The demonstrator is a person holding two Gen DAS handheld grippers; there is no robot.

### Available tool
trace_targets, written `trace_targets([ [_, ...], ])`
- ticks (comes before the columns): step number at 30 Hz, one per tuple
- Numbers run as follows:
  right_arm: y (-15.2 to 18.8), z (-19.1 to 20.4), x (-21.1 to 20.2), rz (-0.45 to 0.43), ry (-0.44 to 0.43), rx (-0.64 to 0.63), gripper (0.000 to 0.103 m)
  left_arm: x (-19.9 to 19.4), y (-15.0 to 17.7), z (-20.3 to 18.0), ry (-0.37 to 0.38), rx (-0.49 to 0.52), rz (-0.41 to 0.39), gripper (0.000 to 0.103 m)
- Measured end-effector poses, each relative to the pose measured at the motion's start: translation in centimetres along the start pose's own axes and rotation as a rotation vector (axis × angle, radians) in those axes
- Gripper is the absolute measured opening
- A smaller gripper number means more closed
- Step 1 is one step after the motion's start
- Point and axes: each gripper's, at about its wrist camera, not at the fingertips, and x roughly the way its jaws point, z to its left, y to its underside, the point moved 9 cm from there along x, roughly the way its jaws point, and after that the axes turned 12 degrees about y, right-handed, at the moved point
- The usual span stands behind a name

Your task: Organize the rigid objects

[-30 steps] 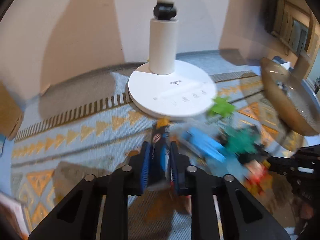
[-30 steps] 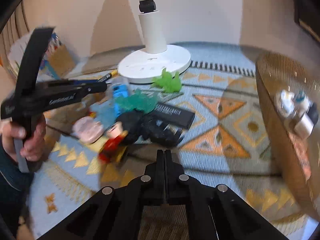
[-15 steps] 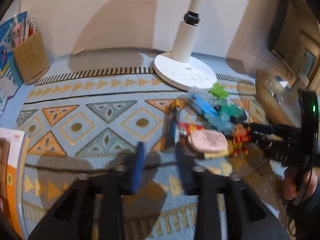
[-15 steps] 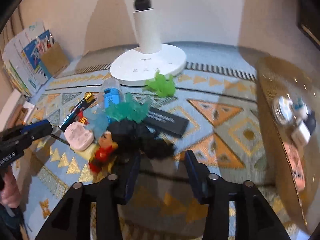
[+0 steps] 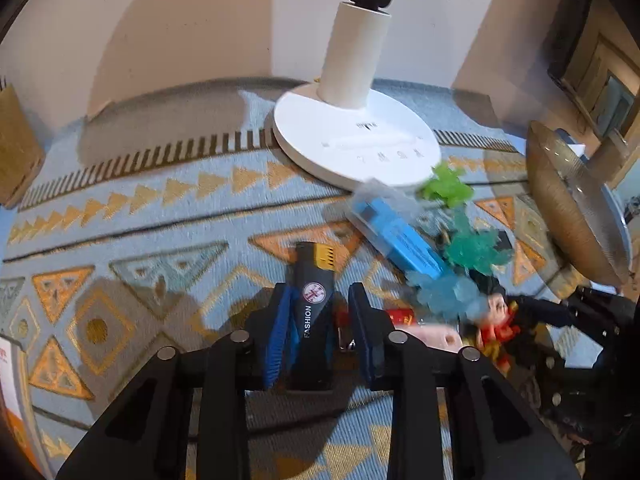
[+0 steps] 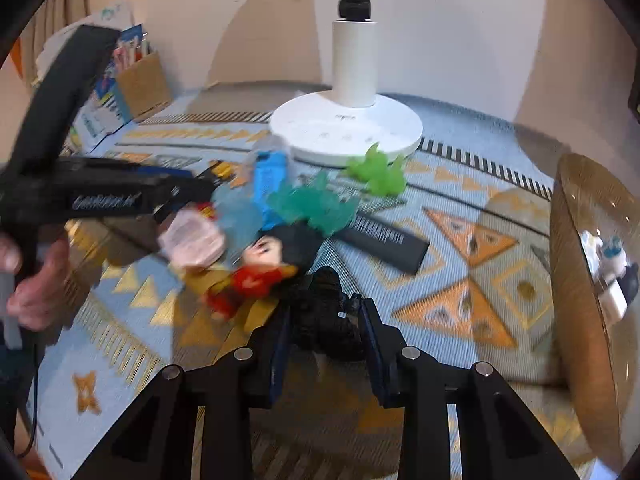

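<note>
A black lighter [image 5: 313, 300] printed "FASHION" lies on the patterned surface [image 5: 140, 216] between the spread fingers of the left gripper [image 5: 320, 320], with a gap showing on its right side. The right gripper [image 6: 326, 332], fingers also spread, straddles a black toy [image 6: 330, 316]; contact is unclear. Just beyond lie a red doll [image 6: 256, 276], a teal toy [image 6: 316, 208], a blue box [image 5: 400, 236] and a green toy [image 6: 376, 176]. A white lamp base [image 6: 346, 132] stands behind, and a glass bowl [image 6: 584, 280] at the right.

One legible word, "FASHION", runs lengthwise in white on the black lighter [image 5: 311, 312], lower centre of the left wrist view. Lettering on the lamp base [image 5: 356, 140] and on the left gripper body [image 6: 108, 200] is too blurred to read.
</note>
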Motion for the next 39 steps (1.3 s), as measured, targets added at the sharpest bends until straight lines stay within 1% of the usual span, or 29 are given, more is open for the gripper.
trace_targets([
  [2, 1.7, 0.6, -1.2, 0.003, -0.011, -0.031, 0.033, -0.8, 1.0, 0.1, 0.000, -0.003, -0.002, 0.027],
  [4, 3.8, 1.0, -2.7, 0.000, -0.022, -0.056, 0.033, -1.8, 2.1, 0.7, -0.026, 0.000, -0.006, 0.027],
  [5, 4.6, 1.1, -3.2, -0.002, -0.031, -0.056, 0.033, -2.3, 2.6, 1.1, -0.052, -0.001, -0.007, 0.027],
  [7, 6.2, 0.8, -4.2, -0.008, -0.038, -0.042, 0.033, -2.8, 3.2, 1.8, -0.094, -0.001, -0.001, 0.027],
  [10, 7.3, 0.2, -4.9, -0.025, -0.048, -0.001, 0.033, -2.8, 3.0, 1.9, -0.089, -0.012, 0.002, 0.027],
  [12, 7.4, -0.1, -5.0, -0.025, -0.054, 0.020, 0.033, -2.1, 2.4, 1.4, -0.103, 0.028, 0.019, 0.031],
  [14, 7.2, -0.3, -5.0, -0.021, -0.065, 0.035, 0.033, -1.2, 1.6, 1.0, -0.154, 0.106, 0.027, 0.031],
  [15, 7.2, -0.3, -5.0, -0.022, -0.071, 0.039, 0.033, -0.8, 1.1, 0.7, -0.152, 0.124, 0.028, 0.031],
  [17, 7.2, -0.4, -5.1, -0.023, -0.075, 0.044, 0.033, -0.3, 0.4, 0.5, -0.132, 0.121, 0.024, 0.023],
  [19, 7.3, -0.3, -5.3, -0.025, -0.069, 0.048, 0.033, -0.3, 0.4, 0.4, -0.136, 0.113, 0.011, 0.021],
  [21, 7.5, -0.5, -5.8, -0.028, -0.072, 0.061, 0.033, -1.2, 1.1, 0.1, -0.125, 0.078, -0.016, 0.021],
  [24, 8.3, -0.8, -7.0, -0.037, -0.086, 0.072, 0.033, -4.4, 3.0, -1.5, -0.091, 0.043, -0.088, 0.020],
  [27, 9.6, -1.0, -8.2, -0.036, -0.076, 0.078, 0.033, -8.0, 5.8, -4.2, -0.039, 0.024, -0.152, 0.014],
  [28, 10.1, -1.1, -8.6, -0.036, -0.077, 0.087, 0.033, -8.8, 6.9, -5.3, -0.015, 0.020, -0.164, 0.013],
  [30, 11.0, -1.1, -9.0, -0.030, -0.076, 0.096, 0.033, -9.4, 8.6, -6.9, 0.005, 0.014, -0.168, 0.013],
  [33, 12.0, -1.1, -9.1, -0.013, -0.064, 0.105, 0.033, -9.1, 10.9, -8.6, 0.037, 0.003, -0.150, 0.013],
  [36, 13.0, -1.1, -9.4, 0.002, -0.056, 0.103, 0.033, -8.5, 12.5, -8.6, 0.004, 0.013, -0.122, 0.014],
  [37, 13.2, -1.2, -9.5, 0.002, -0.043, 0.099, 0.033, -8.5, 12.9, -8.2, -0.008, 0.005, -0.117, 0.020],
  [38, 13.4, -1.3, -9.6, 0.002, -0.033, 0.098, 0.033, -8.8, 13.1, -7.7, -0.020, -0.008, -0.119, 0.032],
  [39, 13.5, -1.5, -9.6, 0.004, -0.026, 0.101, 0.033, -9.3, 13.3, -7.4, -0.026, -0.010, -0.125, 0.033],
])
